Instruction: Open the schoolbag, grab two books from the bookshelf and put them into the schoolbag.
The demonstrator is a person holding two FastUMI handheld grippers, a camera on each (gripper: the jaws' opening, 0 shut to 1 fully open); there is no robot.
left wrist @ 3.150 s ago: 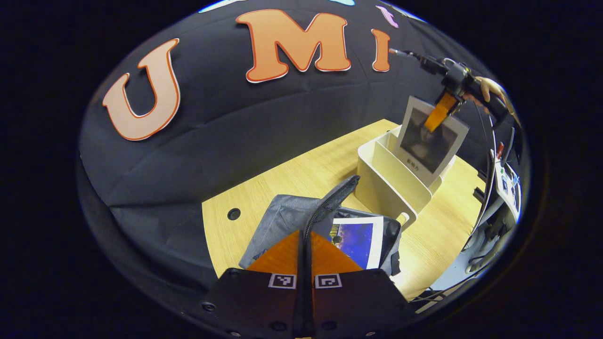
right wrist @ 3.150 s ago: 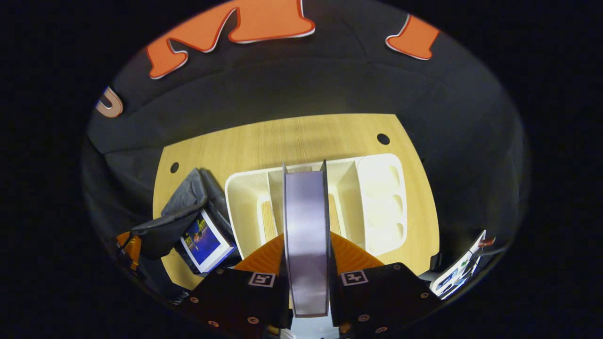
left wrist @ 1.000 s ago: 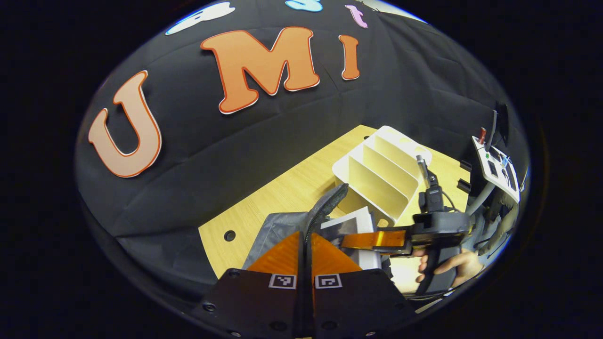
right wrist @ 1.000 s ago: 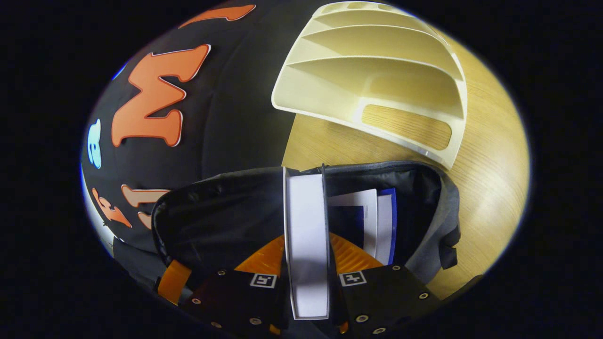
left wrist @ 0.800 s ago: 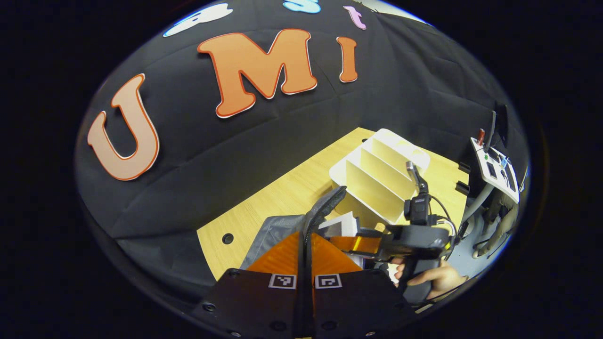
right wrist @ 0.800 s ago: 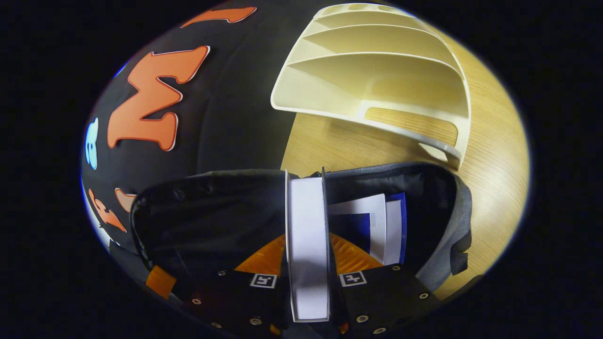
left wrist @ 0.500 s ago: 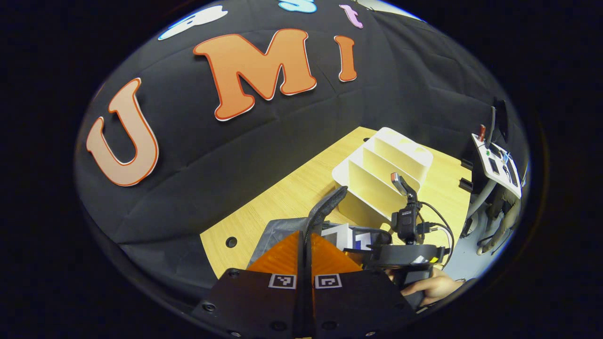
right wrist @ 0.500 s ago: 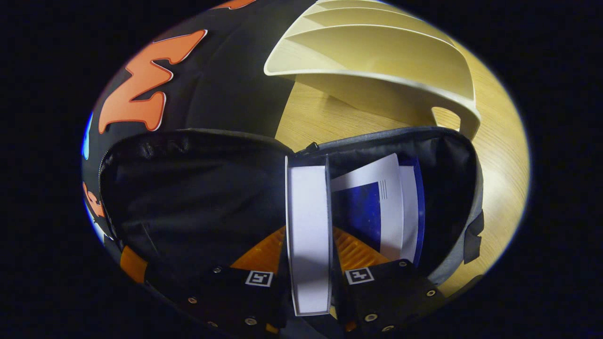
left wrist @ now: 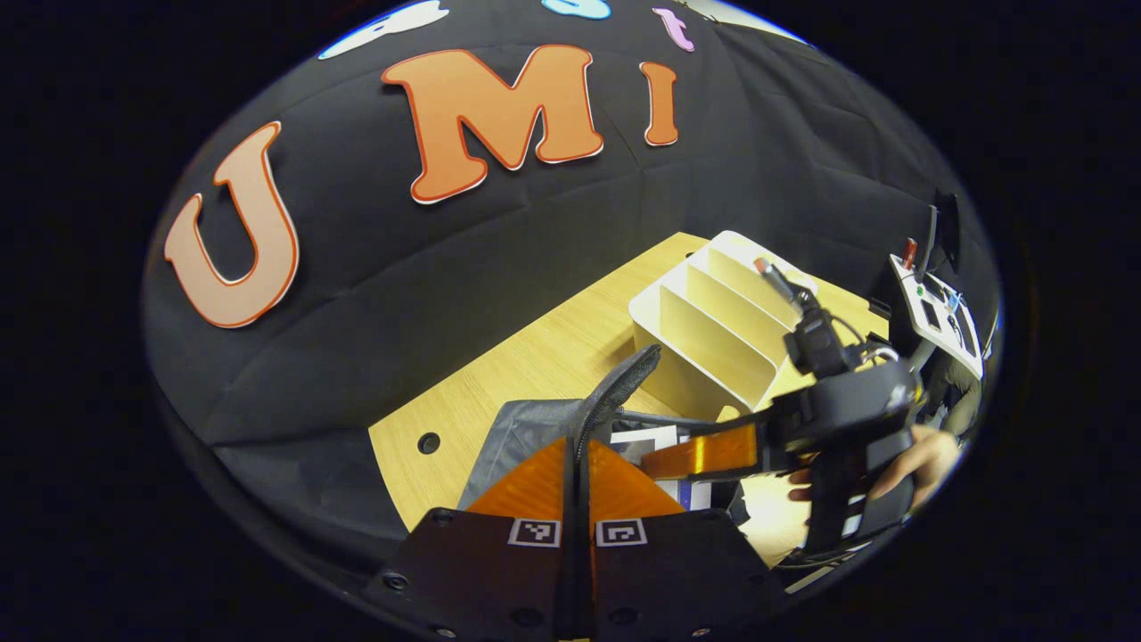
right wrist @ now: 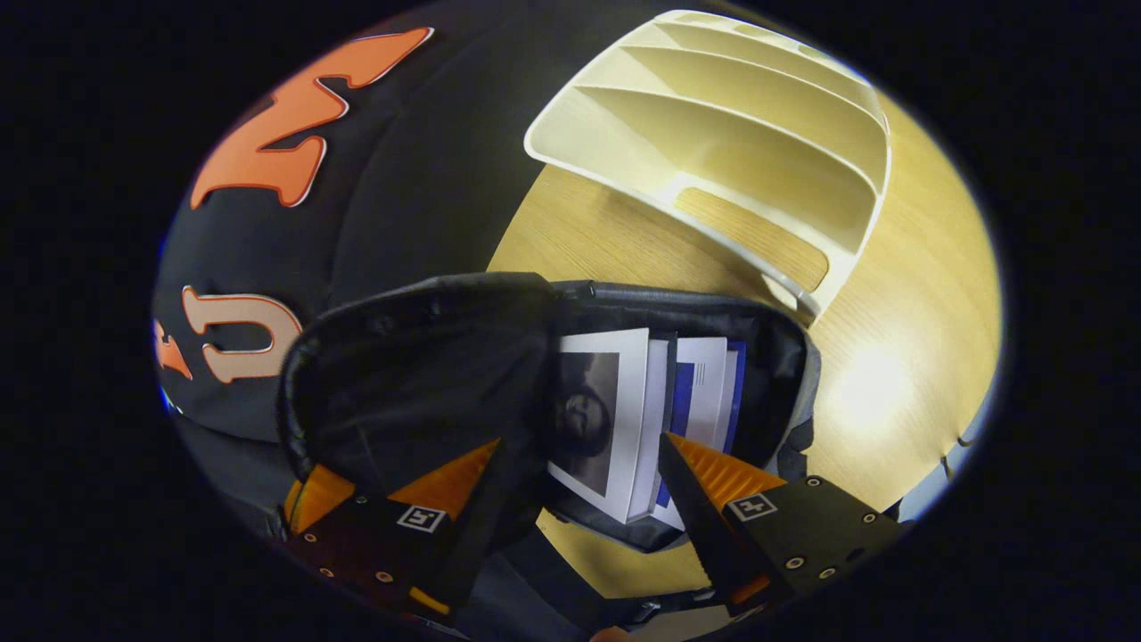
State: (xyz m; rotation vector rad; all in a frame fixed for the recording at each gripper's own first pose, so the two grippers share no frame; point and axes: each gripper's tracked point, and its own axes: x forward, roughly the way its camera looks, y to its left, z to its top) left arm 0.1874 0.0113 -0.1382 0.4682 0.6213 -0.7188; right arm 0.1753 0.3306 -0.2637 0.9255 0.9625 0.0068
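The grey schoolbag (right wrist: 793,357) lies open on the wooden table (right wrist: 900,267). My left gripper (left wrist: 578,441) is shut on its raised flap (left wrist: 619,388), holding the mouth wide. Two books stand inside the bag: one with a dark portrait cover (right wrist: 593,419) and, behind it, a blue one (right wrist: 709,388). My right gripper (right wrist: 579,439) hovers open just above them, touching neither. In the left gripper view the right gripper (left wrist: 664,459) reaches over the bag, a hand (left wrist: 923,450) on its handle. The white bookshelf (right wrist: 740,152) stands beyond the bag with nothing in its slots.
A control box with buttons (left wrist: 936,308) stands off the table's right end. The table has a round cable hole (left wrist: 429,442) near the bag. Bare wood (right wrist: 615,245) lies between bag and bookshelf.
My right gripper has let go of the portrait book, which now rests inside the bag, and has opened and drawn back. My left gripper still holds the flap up.
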